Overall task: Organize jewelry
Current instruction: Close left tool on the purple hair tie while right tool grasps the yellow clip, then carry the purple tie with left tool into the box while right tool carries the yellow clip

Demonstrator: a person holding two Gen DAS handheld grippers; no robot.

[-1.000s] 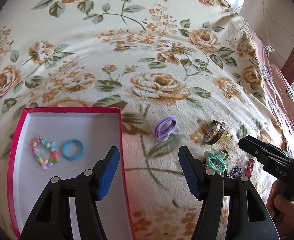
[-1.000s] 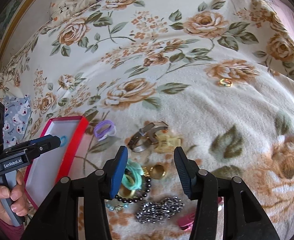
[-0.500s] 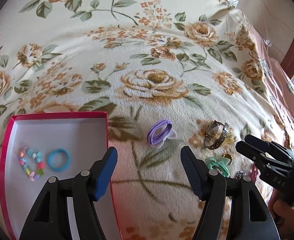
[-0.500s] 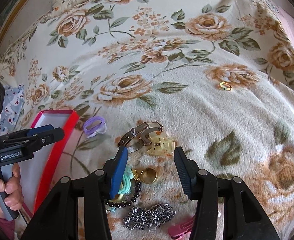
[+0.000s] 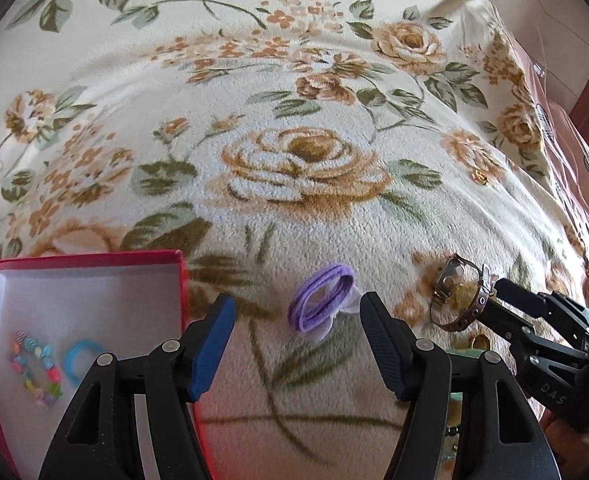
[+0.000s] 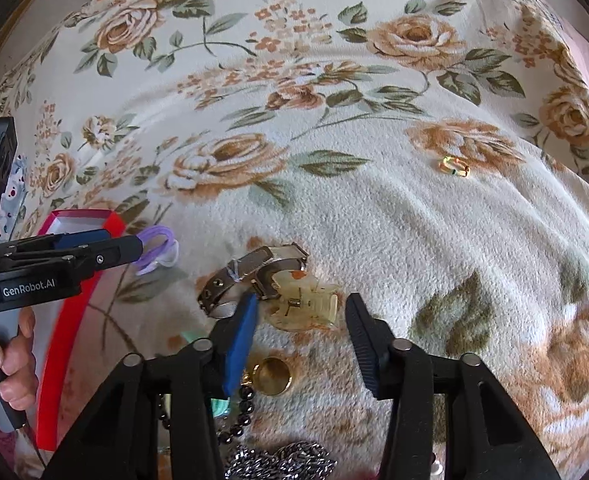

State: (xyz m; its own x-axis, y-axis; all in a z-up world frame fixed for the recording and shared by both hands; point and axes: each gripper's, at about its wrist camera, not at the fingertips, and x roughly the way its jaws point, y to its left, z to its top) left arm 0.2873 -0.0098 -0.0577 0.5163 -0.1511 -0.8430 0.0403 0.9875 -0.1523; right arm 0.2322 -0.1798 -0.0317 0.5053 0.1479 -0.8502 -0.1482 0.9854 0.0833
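My left gripper (image 5: 294,340) is open, with the purple hair tie (image 5: 320,307) between its fingertips on the blanket. The red box (image 5: 82,260) at lower left holds a bead bracelet (image 5: 34,372) and a blue ring (image 5: 81,360). My right gripper (image 6: 300,332) is open around a cream hair claw (image 6: 306,308), beside a metal watch (image 6: 250,276). A gold ring (image 6: 272,372), black beads (image 6: 242,412) and a silver chain (image 6: 282,460) lie under it. The left gripper also shows in the right wrist view (image 6: 134,246).
A small gold clip (image 6: 454,166) lies apart at the right on the floral blanket (image 5: 294,100). The right gripper (image 5: 502,292) shows at the right of the left wrist view, by the watch (image 5: 454,296). A pink sheet edges the bed's far right.
Both grippers moved forward. The left one closed in on the purple hair tie, away from the box. The right one came over the hair claw.
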